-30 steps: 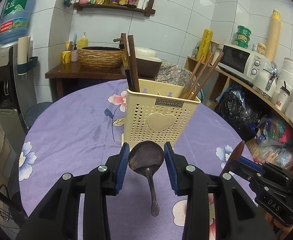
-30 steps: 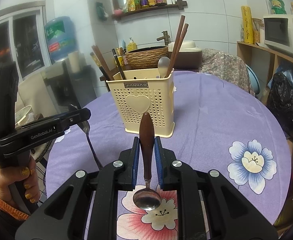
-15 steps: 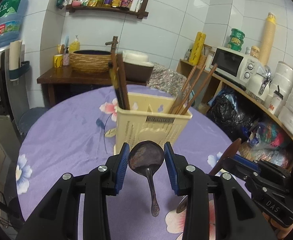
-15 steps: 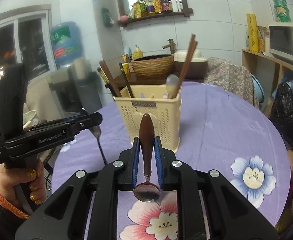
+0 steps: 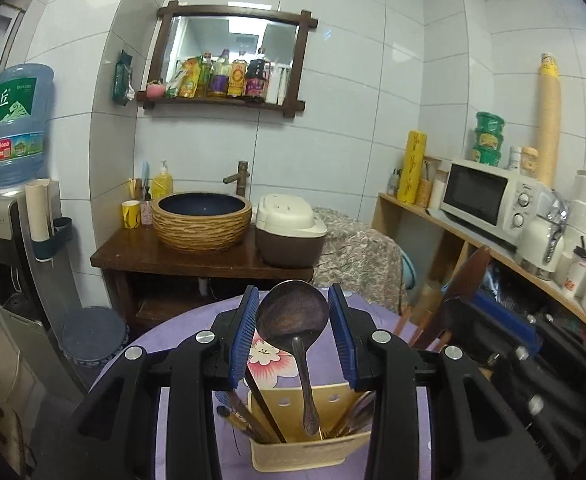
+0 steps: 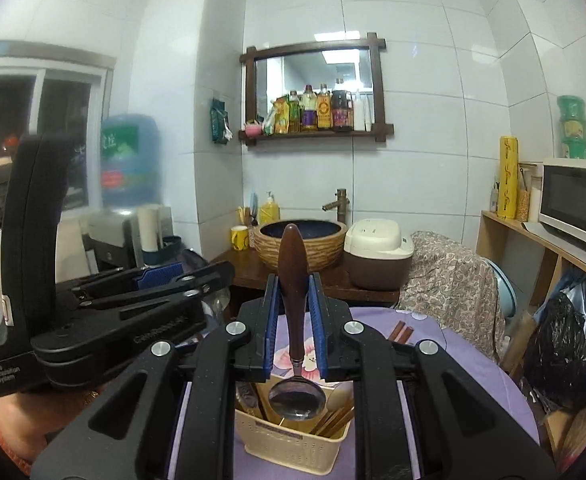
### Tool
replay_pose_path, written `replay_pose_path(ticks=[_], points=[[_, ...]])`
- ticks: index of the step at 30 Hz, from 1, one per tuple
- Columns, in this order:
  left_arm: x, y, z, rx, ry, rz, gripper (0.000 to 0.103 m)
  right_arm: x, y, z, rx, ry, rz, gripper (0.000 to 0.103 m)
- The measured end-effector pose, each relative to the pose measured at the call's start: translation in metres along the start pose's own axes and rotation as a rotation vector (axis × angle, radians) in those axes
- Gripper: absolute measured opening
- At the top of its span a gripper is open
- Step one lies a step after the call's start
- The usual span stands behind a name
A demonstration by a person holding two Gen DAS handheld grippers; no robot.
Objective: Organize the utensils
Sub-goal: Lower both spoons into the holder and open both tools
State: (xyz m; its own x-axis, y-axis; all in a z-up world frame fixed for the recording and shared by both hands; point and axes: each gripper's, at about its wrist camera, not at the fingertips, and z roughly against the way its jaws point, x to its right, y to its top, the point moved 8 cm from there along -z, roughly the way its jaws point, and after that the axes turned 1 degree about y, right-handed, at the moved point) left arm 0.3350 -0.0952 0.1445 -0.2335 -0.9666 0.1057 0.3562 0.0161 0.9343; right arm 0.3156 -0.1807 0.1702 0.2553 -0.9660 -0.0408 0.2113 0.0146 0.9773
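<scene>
My left gripper [image 5: 293, 320] is shut on the bowl of a dark metal spoon [image 5: 292, 316]; its handle hangs down into the cream perforated utensil holder [image 5: 309, 454] below. Chopsticks and other utensils stand in the holder. My right gripper [image 6: 293, 320] is shut on the brown wooden handle of a second spoon [image 6: 293, 280], its steel bowl [image 6: 297, 398] hanging just above the same holder [image 6: 293, 444]. The right gripper also shows at the right of the left wrist view [image 5: 493, 320], and the left gripper at the left of the right wrist view [image 6: 133, 304].
The holder stands on a round table with a purple flowered cloth [image 6: 473, 368]. Behind are a wooden stand with a woven basin [image 5: 201, 220], a rice cooker [image 5: 289, 232], a water dispenser [image 5: 13, 208] at left and a shelf with a microwave [image 5: 489, 200] at right.
Both grippers have risen and moved forward over the holder, now looking down on it from above. Each spoon stays held; the left spoon's handle now reaches into the holder.
</scene>
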Motion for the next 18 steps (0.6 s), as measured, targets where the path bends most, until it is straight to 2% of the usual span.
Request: replay_pose_path(ticks=[4,10,13,18], points=[[-0.003,-0.02,-0.023,-0.028,0.046,-0.028,0.036,0.008,-0.024,-0.022,-0.02,-0.023,-0.016,0.016],[-0.015,-0.045,-0.033,-0.074,0.045,-0.011,0.036,0.017,-0.062,-0.037,-0.081,-0.022,-0.056,0.016],[-0.018,-0.047,-0.029,-0.046,0.076,-0.046,0.036,0.015,-0.079,-0.039,-0.109,-0.011,-0.053,0.016],[-0.017,-0.047,-0.028,-0.051,0.071,-0.085,0.037,0.013,-0.105,-0.046,-0.153,-0.011,-0.038,0.016]])
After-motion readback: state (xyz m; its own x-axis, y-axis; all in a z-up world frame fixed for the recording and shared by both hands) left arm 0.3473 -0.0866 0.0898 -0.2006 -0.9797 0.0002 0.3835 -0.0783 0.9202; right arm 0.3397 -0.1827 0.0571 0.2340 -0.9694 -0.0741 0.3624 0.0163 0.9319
